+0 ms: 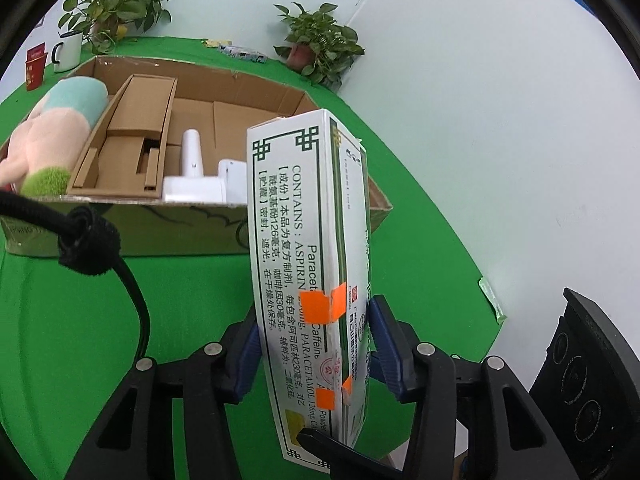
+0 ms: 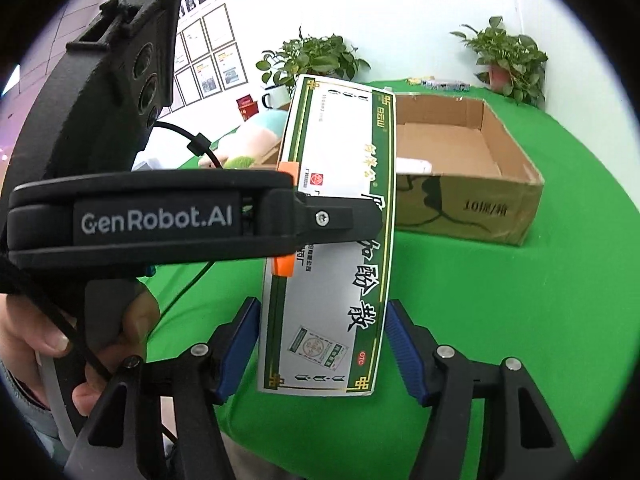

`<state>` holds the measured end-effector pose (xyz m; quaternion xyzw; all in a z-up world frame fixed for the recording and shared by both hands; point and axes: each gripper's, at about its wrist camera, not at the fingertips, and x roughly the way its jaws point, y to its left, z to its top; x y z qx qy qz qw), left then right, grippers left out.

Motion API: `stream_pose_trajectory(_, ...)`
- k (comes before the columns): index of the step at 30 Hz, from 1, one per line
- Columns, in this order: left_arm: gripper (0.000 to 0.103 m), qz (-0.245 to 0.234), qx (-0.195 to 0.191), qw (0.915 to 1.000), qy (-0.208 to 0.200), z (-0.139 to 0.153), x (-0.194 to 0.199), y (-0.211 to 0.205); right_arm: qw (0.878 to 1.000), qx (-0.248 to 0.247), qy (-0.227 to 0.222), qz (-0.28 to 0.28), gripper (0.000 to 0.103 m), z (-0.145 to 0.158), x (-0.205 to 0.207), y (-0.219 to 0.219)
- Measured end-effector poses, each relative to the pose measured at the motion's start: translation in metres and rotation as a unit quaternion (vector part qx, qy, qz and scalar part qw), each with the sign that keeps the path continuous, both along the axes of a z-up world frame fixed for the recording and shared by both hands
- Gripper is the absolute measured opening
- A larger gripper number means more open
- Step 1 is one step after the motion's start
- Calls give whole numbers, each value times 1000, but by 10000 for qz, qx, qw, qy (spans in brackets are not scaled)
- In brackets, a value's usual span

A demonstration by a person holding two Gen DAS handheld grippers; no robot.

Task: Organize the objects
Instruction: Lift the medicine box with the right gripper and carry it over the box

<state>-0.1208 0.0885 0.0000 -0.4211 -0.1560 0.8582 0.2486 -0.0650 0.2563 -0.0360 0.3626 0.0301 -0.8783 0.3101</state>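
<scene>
Left claw (image 1: 314, 344) pinches the medicine box (image 1: 308, 264) by its thin sides, right claw (image 2: 322, 344) loosely straddles it, so keep it upright heading for the carton's (image 1: 224, 224) near-right corner.

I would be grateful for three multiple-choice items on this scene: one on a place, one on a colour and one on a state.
1. Where does the white mug stand?
A. on the green table, behind the cardboard box
B. inside the cardboard box
C. on top of the medicine box

2. What colour are the tape patches on the medicine box?
A. blue
B. orange
C. black

3. What state is the medicine box in?
A. lying flat on the table
B. lying inside the cardboard box
C. upright, clamped between the jaws of the left gripper

Answers:
1 A: the left wrist view shows the mug on the green cloth beyond the box's far wall.
2 B: the patches are bright orange.
3 C: both blue pads press on the medicine box's sides.
</scene>
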Motion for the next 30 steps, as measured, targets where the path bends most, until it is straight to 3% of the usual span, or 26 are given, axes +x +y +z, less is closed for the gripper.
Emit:
stream_pose_trajectory(10, 47, -68, -43, 9991, 414, 43, -15, 0, 9993, -74, 366, -47, 62, 21, -16, -1)
stream_pose_trajectory(19, 47, -229, 23, 9972, 714, 88, -47, 12, 9974, -61, 681, -228, 62, 57, -55, 1)
stream_pose_trajectory(30, 47, -325, 114, 9987, 377, 103, -117, 20, 9983, 22, 389, -437, 62, 71, -107, -1)
